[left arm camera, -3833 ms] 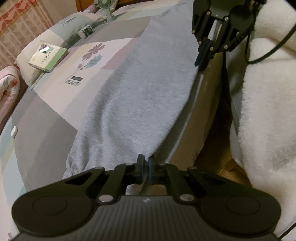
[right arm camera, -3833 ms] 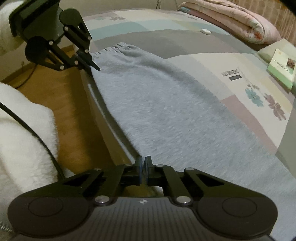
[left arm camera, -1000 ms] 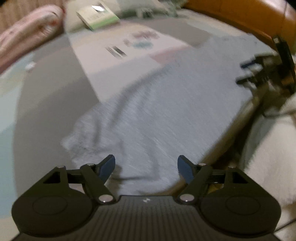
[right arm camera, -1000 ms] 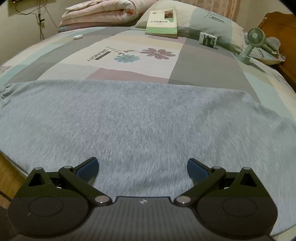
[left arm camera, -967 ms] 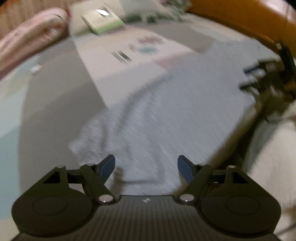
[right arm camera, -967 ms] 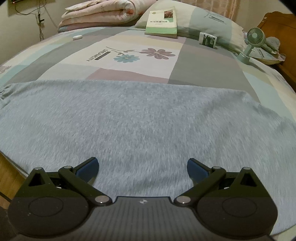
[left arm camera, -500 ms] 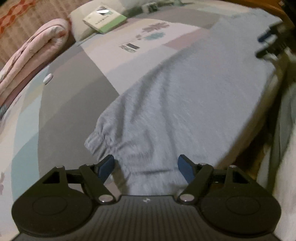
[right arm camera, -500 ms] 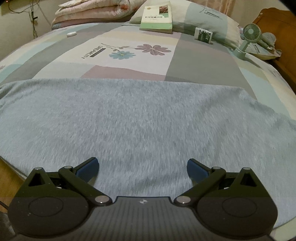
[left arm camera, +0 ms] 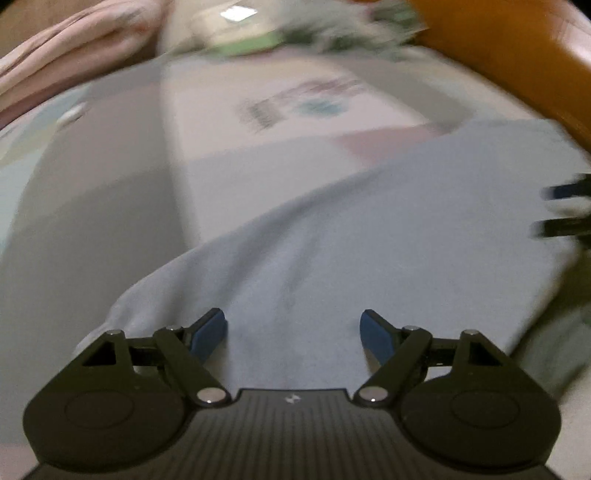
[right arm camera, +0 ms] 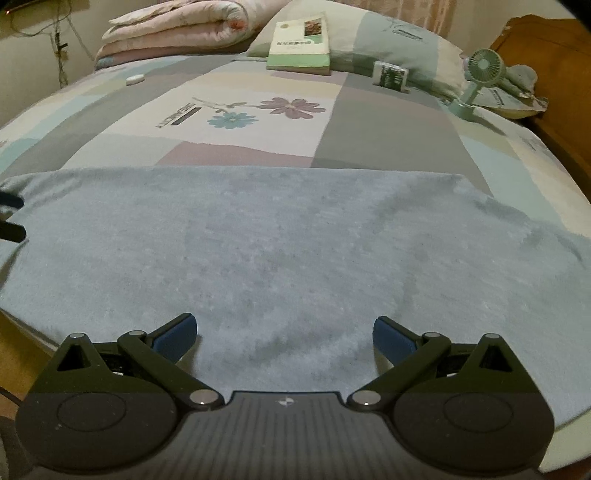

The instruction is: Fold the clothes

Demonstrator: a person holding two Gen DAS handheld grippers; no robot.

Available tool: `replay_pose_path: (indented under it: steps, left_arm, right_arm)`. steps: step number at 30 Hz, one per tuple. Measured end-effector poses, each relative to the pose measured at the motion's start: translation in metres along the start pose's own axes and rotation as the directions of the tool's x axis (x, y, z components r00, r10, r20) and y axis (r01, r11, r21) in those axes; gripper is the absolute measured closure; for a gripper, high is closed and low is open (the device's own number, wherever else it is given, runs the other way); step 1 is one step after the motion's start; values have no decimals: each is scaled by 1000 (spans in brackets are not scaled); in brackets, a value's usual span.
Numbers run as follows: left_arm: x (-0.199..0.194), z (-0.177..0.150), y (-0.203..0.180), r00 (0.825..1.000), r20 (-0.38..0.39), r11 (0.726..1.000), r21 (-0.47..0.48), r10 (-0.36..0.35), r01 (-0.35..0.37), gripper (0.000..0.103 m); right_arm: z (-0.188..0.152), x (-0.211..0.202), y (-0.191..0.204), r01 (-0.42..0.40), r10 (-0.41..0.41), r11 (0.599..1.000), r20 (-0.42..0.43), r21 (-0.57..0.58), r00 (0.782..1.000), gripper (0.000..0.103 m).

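Since approx 4 s ago both grippers have let go of the near hem: then each was pinched shut on the cloth edge, now the left gripper (left arm camera: 293, 332) and right gripper (right arm camera: 285, 334) both stand spread wide, nothing between the fingers. The left one has also swung round from the cuffed end twd the middle; its view is motion-blurred.

The grey garment (right arm camera: 280, 236) lies flat along the near edge of the bed (right arm camera: 388, 122), long side running left-right, one end narrowing to a gathered cuff. It looks like one smooth layer or an even fold; can't tell which. The book (right arm camera: 301, 46), small fan (right arm camera: 476, 81) and rolled quilt (right arm camera: 177, 29) sit well apart at the far side.

To do the next fold well, judging by the lie: each gripper should take a matching corner at the same end, pinch thru all layers, lift just enough to clear, carry over evenly w/o dragging the rest off the bed edge, and line up hems before release.
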State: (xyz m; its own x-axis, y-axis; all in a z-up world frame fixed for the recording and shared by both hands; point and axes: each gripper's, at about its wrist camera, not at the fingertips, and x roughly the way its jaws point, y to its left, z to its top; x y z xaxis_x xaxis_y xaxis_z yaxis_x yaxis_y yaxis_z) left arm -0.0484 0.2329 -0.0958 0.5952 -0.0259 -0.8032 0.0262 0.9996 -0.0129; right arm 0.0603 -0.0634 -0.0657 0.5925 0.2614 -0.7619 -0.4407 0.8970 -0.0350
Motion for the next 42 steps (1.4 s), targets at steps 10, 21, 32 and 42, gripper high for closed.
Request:
replay_pose_path:
  steps: [10, 21, 32, 42]
  left_arm:
    - [-29, 20, -70, 992, 94, 975, 213, -87, 65, 20]
    - [-5, -4, -128, 985, -50, 919, 353, -167, 174, 15]
    - [16, 31, -137, 984, 26, 940, 301, -177, 161, 15]
    - [15, 36, -139, 992, -6, 936, 332, -124, 118, 14]
  right_arm:
    - [-3, -16, -29, 31, -32, 999, 19, 29, 999, 0]
    - [-30, -14, -41, 13, -12, 999, -45, 38, 999, 0]
    - [-19, -25, -57, 38, -40, 996, 18, 84, 999, 0]
    - [-26, -18, -60, 66, -66, 994, -2, 83, 998, 0]
